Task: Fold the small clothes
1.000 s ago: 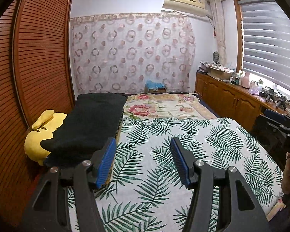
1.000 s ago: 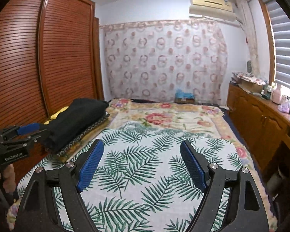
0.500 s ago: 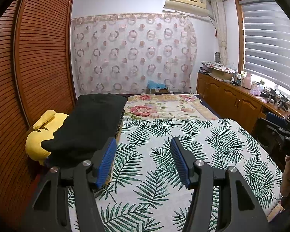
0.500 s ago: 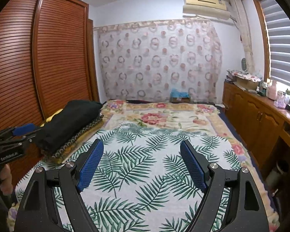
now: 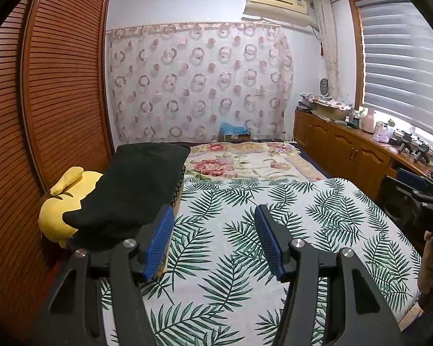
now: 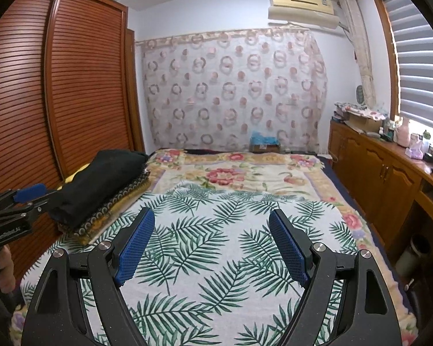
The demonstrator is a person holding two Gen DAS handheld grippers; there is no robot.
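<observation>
A black folded garment (image 5: 135, 184) lies on a stack of folded fabric at the left side of the bed; it also shows in the right wrist view (image 6: 101, 178). My left gripper (image 5: 213, 239) is open and empty, held above the palm-leaf sheet (image 5: 274, 216), just right of the black garment. My right gripper (image 6: 210, 245) is open and empty above the same sheet (image 6: 216, 230). The left gripper also shows at the left edge of the right wrist view (image 6: 20, 201), next to the stack.
A yellow plush toy (image 5: 60, 213) sits left of the stack against the wooden wardrobe (image 5: 57, 86). A floral blanket (image 5: 239, 164) covers the far bed. A wooden cabinet (image 5: 346, 150) with clutter runs along the right wall under the window.
Both grippers have shifted slightly, so the room appears a little lower and farther right in view. Both stay open and empty.
</observation>
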